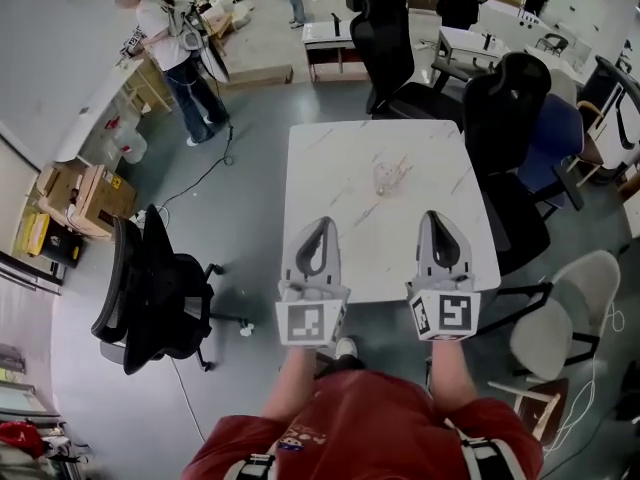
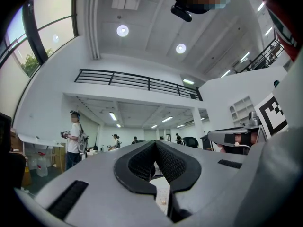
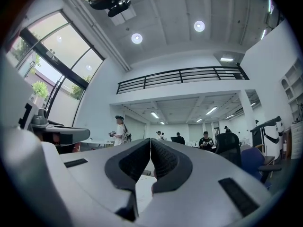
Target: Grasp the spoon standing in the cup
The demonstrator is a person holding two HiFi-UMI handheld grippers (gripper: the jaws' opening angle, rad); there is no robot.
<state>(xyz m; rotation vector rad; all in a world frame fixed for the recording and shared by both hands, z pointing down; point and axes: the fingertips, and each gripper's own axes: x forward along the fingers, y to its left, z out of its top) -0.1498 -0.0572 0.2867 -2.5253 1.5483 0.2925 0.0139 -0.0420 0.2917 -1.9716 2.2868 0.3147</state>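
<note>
Left gripper and right gripper side by side, jaws together.

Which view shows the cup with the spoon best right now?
The head view: the cup stands unobstructed on the white table, spoon in it. Both gripper views look past their jaws at the room; no cup shows.

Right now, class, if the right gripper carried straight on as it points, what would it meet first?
Probably nothing near: the right gripper aims across the white table, passing right of the cup holding the spoon. The black office chair beyond may come first; depth unclear.
</note>
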